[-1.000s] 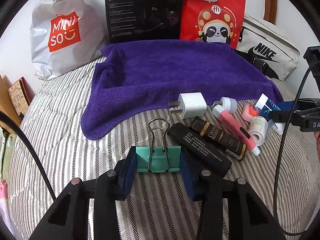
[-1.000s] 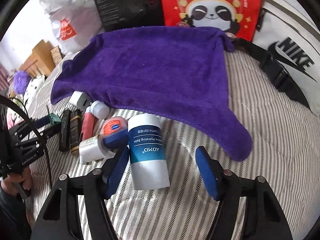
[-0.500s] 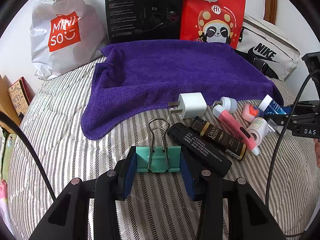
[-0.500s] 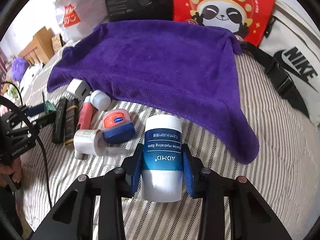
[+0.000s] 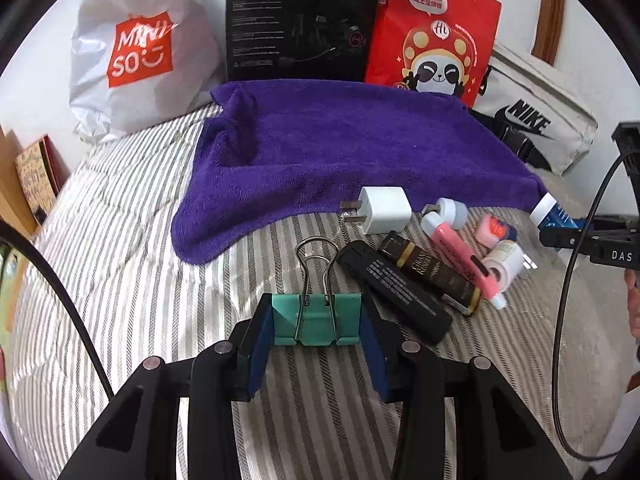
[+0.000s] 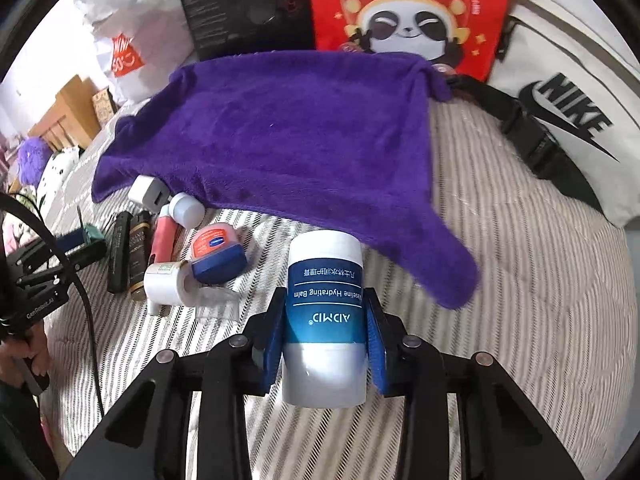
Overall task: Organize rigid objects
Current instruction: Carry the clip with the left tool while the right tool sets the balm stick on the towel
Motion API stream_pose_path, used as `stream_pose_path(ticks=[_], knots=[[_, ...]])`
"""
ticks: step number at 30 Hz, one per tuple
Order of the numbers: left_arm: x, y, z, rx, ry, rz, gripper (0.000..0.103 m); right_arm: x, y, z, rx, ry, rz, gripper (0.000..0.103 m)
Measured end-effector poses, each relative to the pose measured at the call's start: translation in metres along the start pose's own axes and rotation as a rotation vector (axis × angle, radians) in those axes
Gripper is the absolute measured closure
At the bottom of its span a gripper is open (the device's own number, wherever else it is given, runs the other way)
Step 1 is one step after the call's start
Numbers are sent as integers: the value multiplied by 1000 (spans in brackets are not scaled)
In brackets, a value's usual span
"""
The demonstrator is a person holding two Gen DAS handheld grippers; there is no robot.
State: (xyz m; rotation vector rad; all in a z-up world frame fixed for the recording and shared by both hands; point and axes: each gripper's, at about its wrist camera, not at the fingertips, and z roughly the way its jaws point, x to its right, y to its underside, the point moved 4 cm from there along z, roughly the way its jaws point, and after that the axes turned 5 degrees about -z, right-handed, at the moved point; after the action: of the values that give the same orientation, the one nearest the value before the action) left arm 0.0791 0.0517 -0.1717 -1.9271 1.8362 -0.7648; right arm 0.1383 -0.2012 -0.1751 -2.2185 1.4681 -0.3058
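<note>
The right gripper (image 6: 325, 334) has just closed its jaws on the balm tube (image 6: 324, 312), whose long axis runs away from the camera, white cap toward the purple towel (image 6: 288, 136), over the striped bed (image 6: 520, 280). The left gripper (image 5: 316, 334), angled steeply down, grasps the green binder clip (image 5: 316, 320), wire handles pointing at the towel.
</note>
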Motion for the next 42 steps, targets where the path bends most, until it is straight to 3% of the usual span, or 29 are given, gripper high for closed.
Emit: stream_pose_path(ticks=[13,24,35,42], knots=[[-3,-26,-29,53,51,-86,64,10,-10,-23,37,-22,30,67],[0,-67,-31,69,22,-43,64,18,-52,-35,103,-24,26,67],[-3,-105,-12,78,68,-95,64,28,-107,-8,119,-23,27,67],[-9,-116,9,62,75,-100,64,46,-144,30,97,-23,56,67]])
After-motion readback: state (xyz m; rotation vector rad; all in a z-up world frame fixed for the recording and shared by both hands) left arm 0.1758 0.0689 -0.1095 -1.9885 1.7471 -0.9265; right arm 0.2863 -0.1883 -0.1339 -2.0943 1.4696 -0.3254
